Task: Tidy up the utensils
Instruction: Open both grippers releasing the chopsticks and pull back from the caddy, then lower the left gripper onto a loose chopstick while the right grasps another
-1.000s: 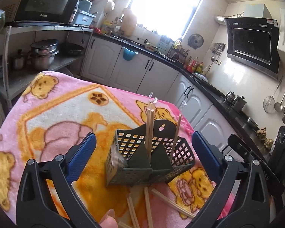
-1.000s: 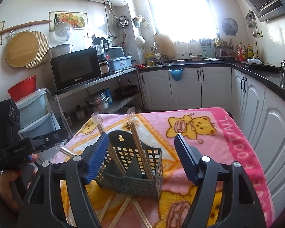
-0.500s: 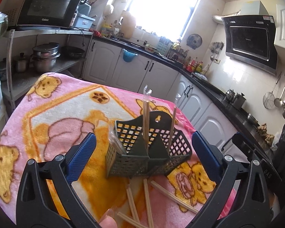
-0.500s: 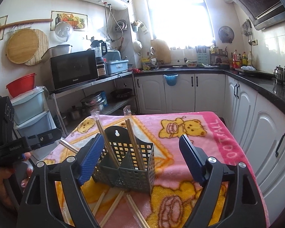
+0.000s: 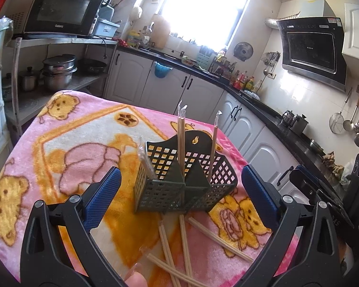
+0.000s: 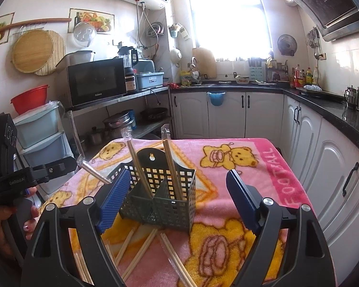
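With both my grippers (image 5: 179,198) (image 6: 174,198) spread wide and empty, wrapped chopsticks (image 5: 181,143) stand in the basket (image 5: 179,186).

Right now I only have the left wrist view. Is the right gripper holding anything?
Observer: No. The right wrist view shows the right gripper open. Its jaws have just been opening, and neither pad touches the basket ahead of it.
Operator: How does the wrapped stick on the basket's left sit relative to my gripper?
Observer: From the side, the wrapped stick leans out of the basket toward the left gripper. Its top end is right at that fingertip, but I cannot tell whether they touch.
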Demonstrator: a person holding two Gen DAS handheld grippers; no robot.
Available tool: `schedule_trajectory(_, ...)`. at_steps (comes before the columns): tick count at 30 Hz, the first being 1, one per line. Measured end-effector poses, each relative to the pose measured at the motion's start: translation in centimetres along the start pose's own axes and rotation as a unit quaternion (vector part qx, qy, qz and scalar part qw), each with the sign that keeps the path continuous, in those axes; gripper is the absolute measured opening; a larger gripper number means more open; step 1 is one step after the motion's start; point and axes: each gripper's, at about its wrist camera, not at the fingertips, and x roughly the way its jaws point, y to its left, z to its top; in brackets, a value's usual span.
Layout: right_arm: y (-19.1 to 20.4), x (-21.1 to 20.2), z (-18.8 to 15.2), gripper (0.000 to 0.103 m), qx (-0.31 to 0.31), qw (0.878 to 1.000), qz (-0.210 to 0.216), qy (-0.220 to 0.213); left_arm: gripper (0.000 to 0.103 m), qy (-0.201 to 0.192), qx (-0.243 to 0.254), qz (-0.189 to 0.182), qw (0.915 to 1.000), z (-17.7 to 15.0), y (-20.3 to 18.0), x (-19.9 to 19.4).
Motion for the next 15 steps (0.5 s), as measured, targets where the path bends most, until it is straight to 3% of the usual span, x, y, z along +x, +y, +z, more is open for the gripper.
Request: schedule_trajectory(15, 1.7, -0.9, -2.5, 0.08, -0.008, 0.999, 0.017, 0.031, 0.092, 0.001, -0.03, 0.029, 0.9991, -2.7, 2.5, -3.0)
